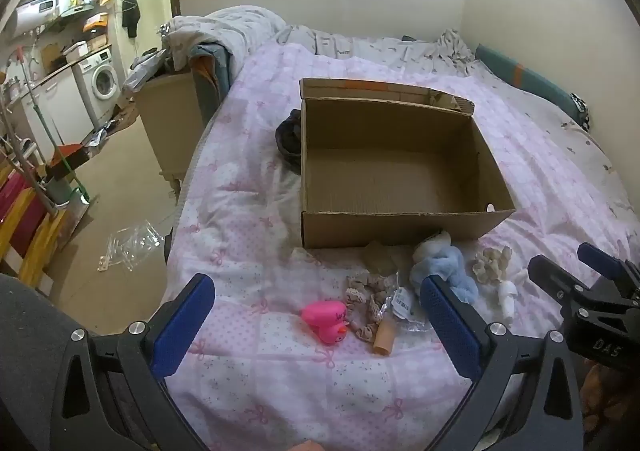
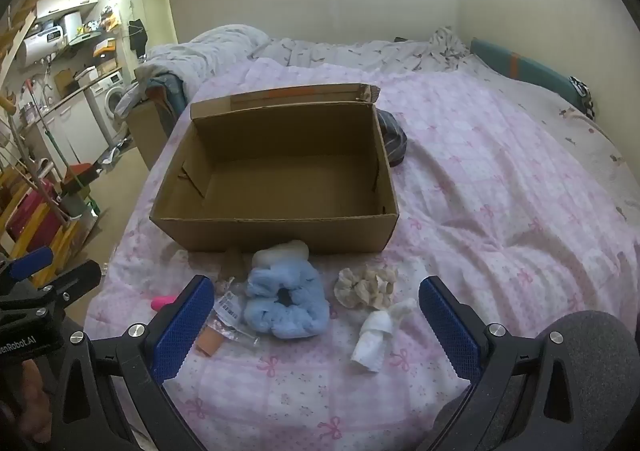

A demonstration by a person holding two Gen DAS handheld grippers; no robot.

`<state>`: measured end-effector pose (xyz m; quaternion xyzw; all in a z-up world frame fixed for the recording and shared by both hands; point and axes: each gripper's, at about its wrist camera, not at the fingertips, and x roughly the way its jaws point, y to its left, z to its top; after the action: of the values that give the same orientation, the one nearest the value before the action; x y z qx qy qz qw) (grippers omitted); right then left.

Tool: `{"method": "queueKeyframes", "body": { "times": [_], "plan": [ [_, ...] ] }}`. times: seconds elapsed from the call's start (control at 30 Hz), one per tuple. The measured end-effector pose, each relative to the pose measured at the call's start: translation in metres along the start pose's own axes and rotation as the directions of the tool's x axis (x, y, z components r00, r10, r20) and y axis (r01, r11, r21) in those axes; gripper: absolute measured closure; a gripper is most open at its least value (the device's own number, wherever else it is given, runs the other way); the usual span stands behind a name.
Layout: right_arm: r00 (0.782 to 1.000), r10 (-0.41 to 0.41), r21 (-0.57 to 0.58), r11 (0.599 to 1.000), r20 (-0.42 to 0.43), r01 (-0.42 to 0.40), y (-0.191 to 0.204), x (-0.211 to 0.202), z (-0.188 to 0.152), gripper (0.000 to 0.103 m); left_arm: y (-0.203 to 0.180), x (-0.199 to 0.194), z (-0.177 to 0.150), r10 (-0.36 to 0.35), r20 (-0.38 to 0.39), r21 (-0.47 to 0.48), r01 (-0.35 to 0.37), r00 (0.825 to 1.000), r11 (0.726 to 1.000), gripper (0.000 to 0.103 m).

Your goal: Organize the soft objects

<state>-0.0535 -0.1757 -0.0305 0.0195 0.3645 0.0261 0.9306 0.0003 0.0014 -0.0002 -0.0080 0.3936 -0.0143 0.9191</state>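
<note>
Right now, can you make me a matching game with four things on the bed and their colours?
Things:
1. duck toy
2. fluffy scrunchie
3. box
4. little sock

Colours:
A. brown
B. white
C. pink
D. light blue

Pairs: 1-C, 2-D, 3-A, 4-B
</note>
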Motion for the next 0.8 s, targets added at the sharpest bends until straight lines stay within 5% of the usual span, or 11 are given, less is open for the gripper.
{"method": "queueKeyframes", "body": {
  "times": [0.8],
  "plan": [
    [1.000,-0.010,-0.005,1.000,-0.009,0.010,-0.0004,-0.0007,0.0017,0.000,-0.0014,0.0010,-0.0012,0.025,0.009,0.009,-0.025,1.000,1.000,0.000]
  ]
}}
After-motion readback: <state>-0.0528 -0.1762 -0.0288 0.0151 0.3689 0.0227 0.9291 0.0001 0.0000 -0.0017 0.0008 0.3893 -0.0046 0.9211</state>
